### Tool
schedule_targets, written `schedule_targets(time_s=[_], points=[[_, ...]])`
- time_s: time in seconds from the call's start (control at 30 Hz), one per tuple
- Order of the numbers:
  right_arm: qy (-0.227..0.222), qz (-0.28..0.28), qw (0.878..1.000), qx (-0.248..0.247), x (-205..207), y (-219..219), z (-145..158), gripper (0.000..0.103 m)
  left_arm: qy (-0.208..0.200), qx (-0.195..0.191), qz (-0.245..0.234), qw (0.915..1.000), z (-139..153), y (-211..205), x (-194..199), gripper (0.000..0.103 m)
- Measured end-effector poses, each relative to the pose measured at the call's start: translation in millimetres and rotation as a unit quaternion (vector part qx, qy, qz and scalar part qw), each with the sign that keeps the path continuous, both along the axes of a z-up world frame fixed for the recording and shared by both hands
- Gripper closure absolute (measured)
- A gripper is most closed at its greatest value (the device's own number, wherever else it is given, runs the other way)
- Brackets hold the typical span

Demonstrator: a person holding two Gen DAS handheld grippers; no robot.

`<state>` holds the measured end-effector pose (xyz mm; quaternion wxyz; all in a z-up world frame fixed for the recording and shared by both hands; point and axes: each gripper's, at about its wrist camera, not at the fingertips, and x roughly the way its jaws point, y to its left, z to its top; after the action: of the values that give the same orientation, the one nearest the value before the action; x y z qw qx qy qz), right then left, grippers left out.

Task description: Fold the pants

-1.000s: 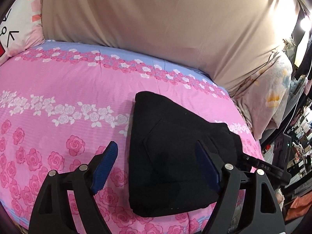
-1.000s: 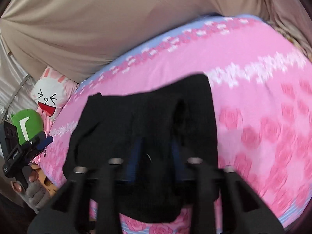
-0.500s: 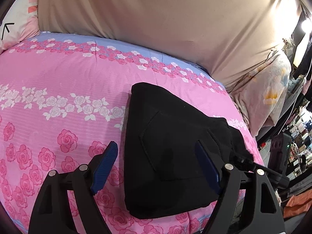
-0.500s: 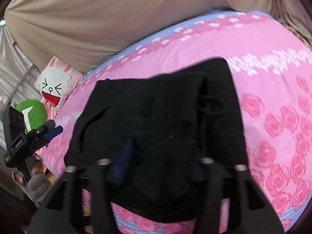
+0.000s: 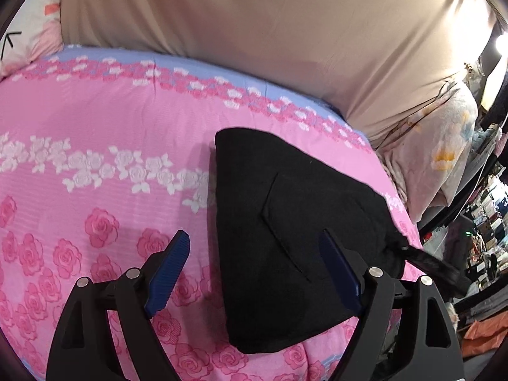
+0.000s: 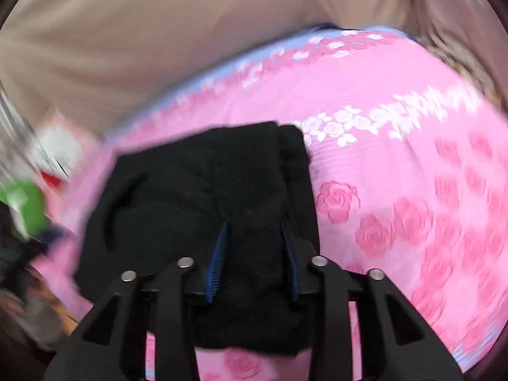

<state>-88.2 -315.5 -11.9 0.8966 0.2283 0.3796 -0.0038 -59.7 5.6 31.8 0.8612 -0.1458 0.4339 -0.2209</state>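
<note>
2 claws were in play over a bed (image 5: 95, 146) spread with a pink rose-print sheet. the black pants (image 5: 295, 231) lay already doubled into a compact bundle on the near right part of the bed, a patch pocket facing up. the left claw (image 5: 257, 270) was released, its blue pads spread wide and holding nothing, one pad over the sheet and the other over the bundle. the right claw (image 6: 254, 254) was clenched on a bunch of the pants (image 6: 206, 209) at the bundle's near edge; that view was smeared by motion, so the exact layer it gripped could not be told.

the step in hand looked like a late fold or a final tidying, with most of the task done. the next move probably called for the right claw to lay its gathered edge flat and let go, while the left claw pressed or squared the far corner so the stack did not slump.

behind the bed hung a beige drape (image 5: 270, 41). a cartoon cushion (image 5: 28, 31) sat at the far left, a pale floral pillow (image 5: 441, 158) at the right, and cluttered room shelves showed beyond it.
</note>
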Motion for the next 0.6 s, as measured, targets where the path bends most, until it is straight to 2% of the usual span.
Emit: schedule_targets(time_s=[0.03, 0.07, 0.13, 0.23, 0.27, 0.3, 0.33, 0.37, 0.4, 0.43, 0.47, 0.5, 0.53, 0.6], points=[[-0.007, -0.017, 1.000, -0.008, -6.2, -3.3, 5.9, 0.023, 0.010, -0.008, -0.001, 0.9999, -4.2, 0.5, 1.3, 0.022], [-0.012, -0.026, 0.999, -0.021, -9.2, -4.2, 9.4, 0.008, 0.031, -0.030, -0.006, 0.9991, -12.5, 2.3, 4.7, 0.022], [0.002, -0.018, 1.000, -0.020, -4.6, -4.6, 7.2, 0.008, 0.058, -0.053, -0.009, 0.9969, -24.3, 3.4, 9.4, 0.022], [0.024, 0.002, 0.998, 0.052, 5.7, -7.0, -12.2, 0.008, 0.102, -0.082, -0.011, 0.9913, -47.3, -0.1, 16.8, 0.021], [0.029, 0.012, 0.996, 0.080, 6.6, -4.6, -21.0, 0.008, 0.117, -0.101, -0.017, 0.9877, -55.6, -2.2, 19.6, 0.016], [0.033, 0.019, 0.994, 0.104, 9.0, -3.3, -27.5, 0.008, 0.111, -0.117, -0.018, 0.9867, -56.2, -2.6, 19.6, 0.012], [0.020, 0.013, 0.994, 0.104, 9.2, -1.6, -28.9, 0.007, 0.113, -0.122, -0.022, 0.9858, -56.5, -5.0, 20.4, 0.012], [0.017, 0.011, 0.995, 0.098, 11.8, 0.8, -28.4, 0.008, 0.119, -0.132, -0.035, 0.9835, -58.2, -10.2, 23.1, 0.013], [0.012, 0.006, 0.995, 0.098, 13.8, 2.8, -27.9, 0.012, 0.119, -0.140, -0.047, 0.9819, -59.0, -15.6, 25.6, 0.024], [0.009, 0.006, 0.993, 0.115, 17.9, 5.8, -26.9, 0.038, 0.117, -0.134, -0.048, 0.9829, -58.2, -18.6, 26.9, 0.034], [0.007, 0.008, 0.993, 0.117, 20.4, 9.5, -22.3, 0.051, 0.103, -0.120, -0.053, 0.9859, -51.3, -22.4, 27.4, 0.054], [-0.004, 0.006, 0.995, 0.102, 20.9, 14.1, -12.7, 0.054, 0.084, -0.110, -0.054, 0.9889, -39.3, -21.7, 25.1, 0.073], [-0.022, 0.012, 0.996, 0.085, 17.9, 21.3, 3.2, 0.061, 0.071, -0.106, -0.055, 0.9902, -29.4, -19.5, 22.4, 0.076], [-0.047, 0.035, 0.994, 0.096, 10.1, 30.4, 24.1, 0.062, 0.041, -0.109, -0.056, 0.9916, -1.9, -4.3, 10.8, 0.078]])
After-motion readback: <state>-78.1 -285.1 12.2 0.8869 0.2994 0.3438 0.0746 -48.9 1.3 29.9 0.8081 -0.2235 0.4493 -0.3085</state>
